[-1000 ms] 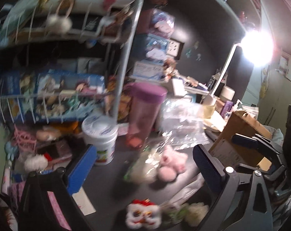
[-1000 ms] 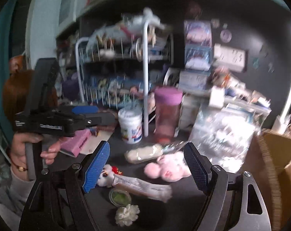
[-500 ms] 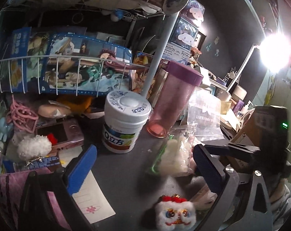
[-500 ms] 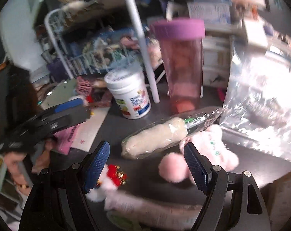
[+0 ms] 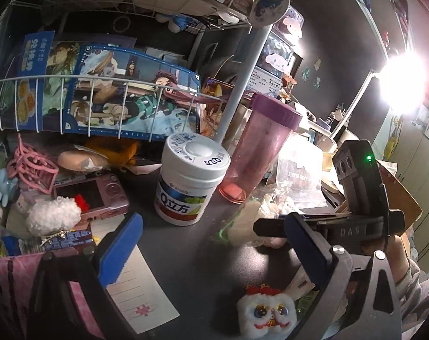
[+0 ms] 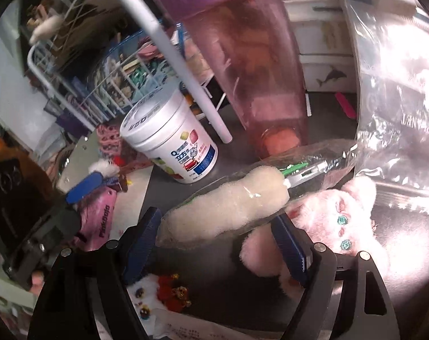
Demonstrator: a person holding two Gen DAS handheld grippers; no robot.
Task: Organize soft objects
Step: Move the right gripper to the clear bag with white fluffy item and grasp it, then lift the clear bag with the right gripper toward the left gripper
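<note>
Dark gap (image 5: 191,255) btwn white tub (image 5: 190,181) & lion plush (image 5: 264,314).

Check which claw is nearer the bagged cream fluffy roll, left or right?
Right. The right claw is open with the bagged cream fluffy roll lying between its fingers. The left claw is open too, back from the roll, which lies ahead and to its right.

Bagged duster (image 6: 225,201) before tub (image 6: 169,138) and cup (image 6: 242,65), left of plush (image 6: 339,221).
</note>
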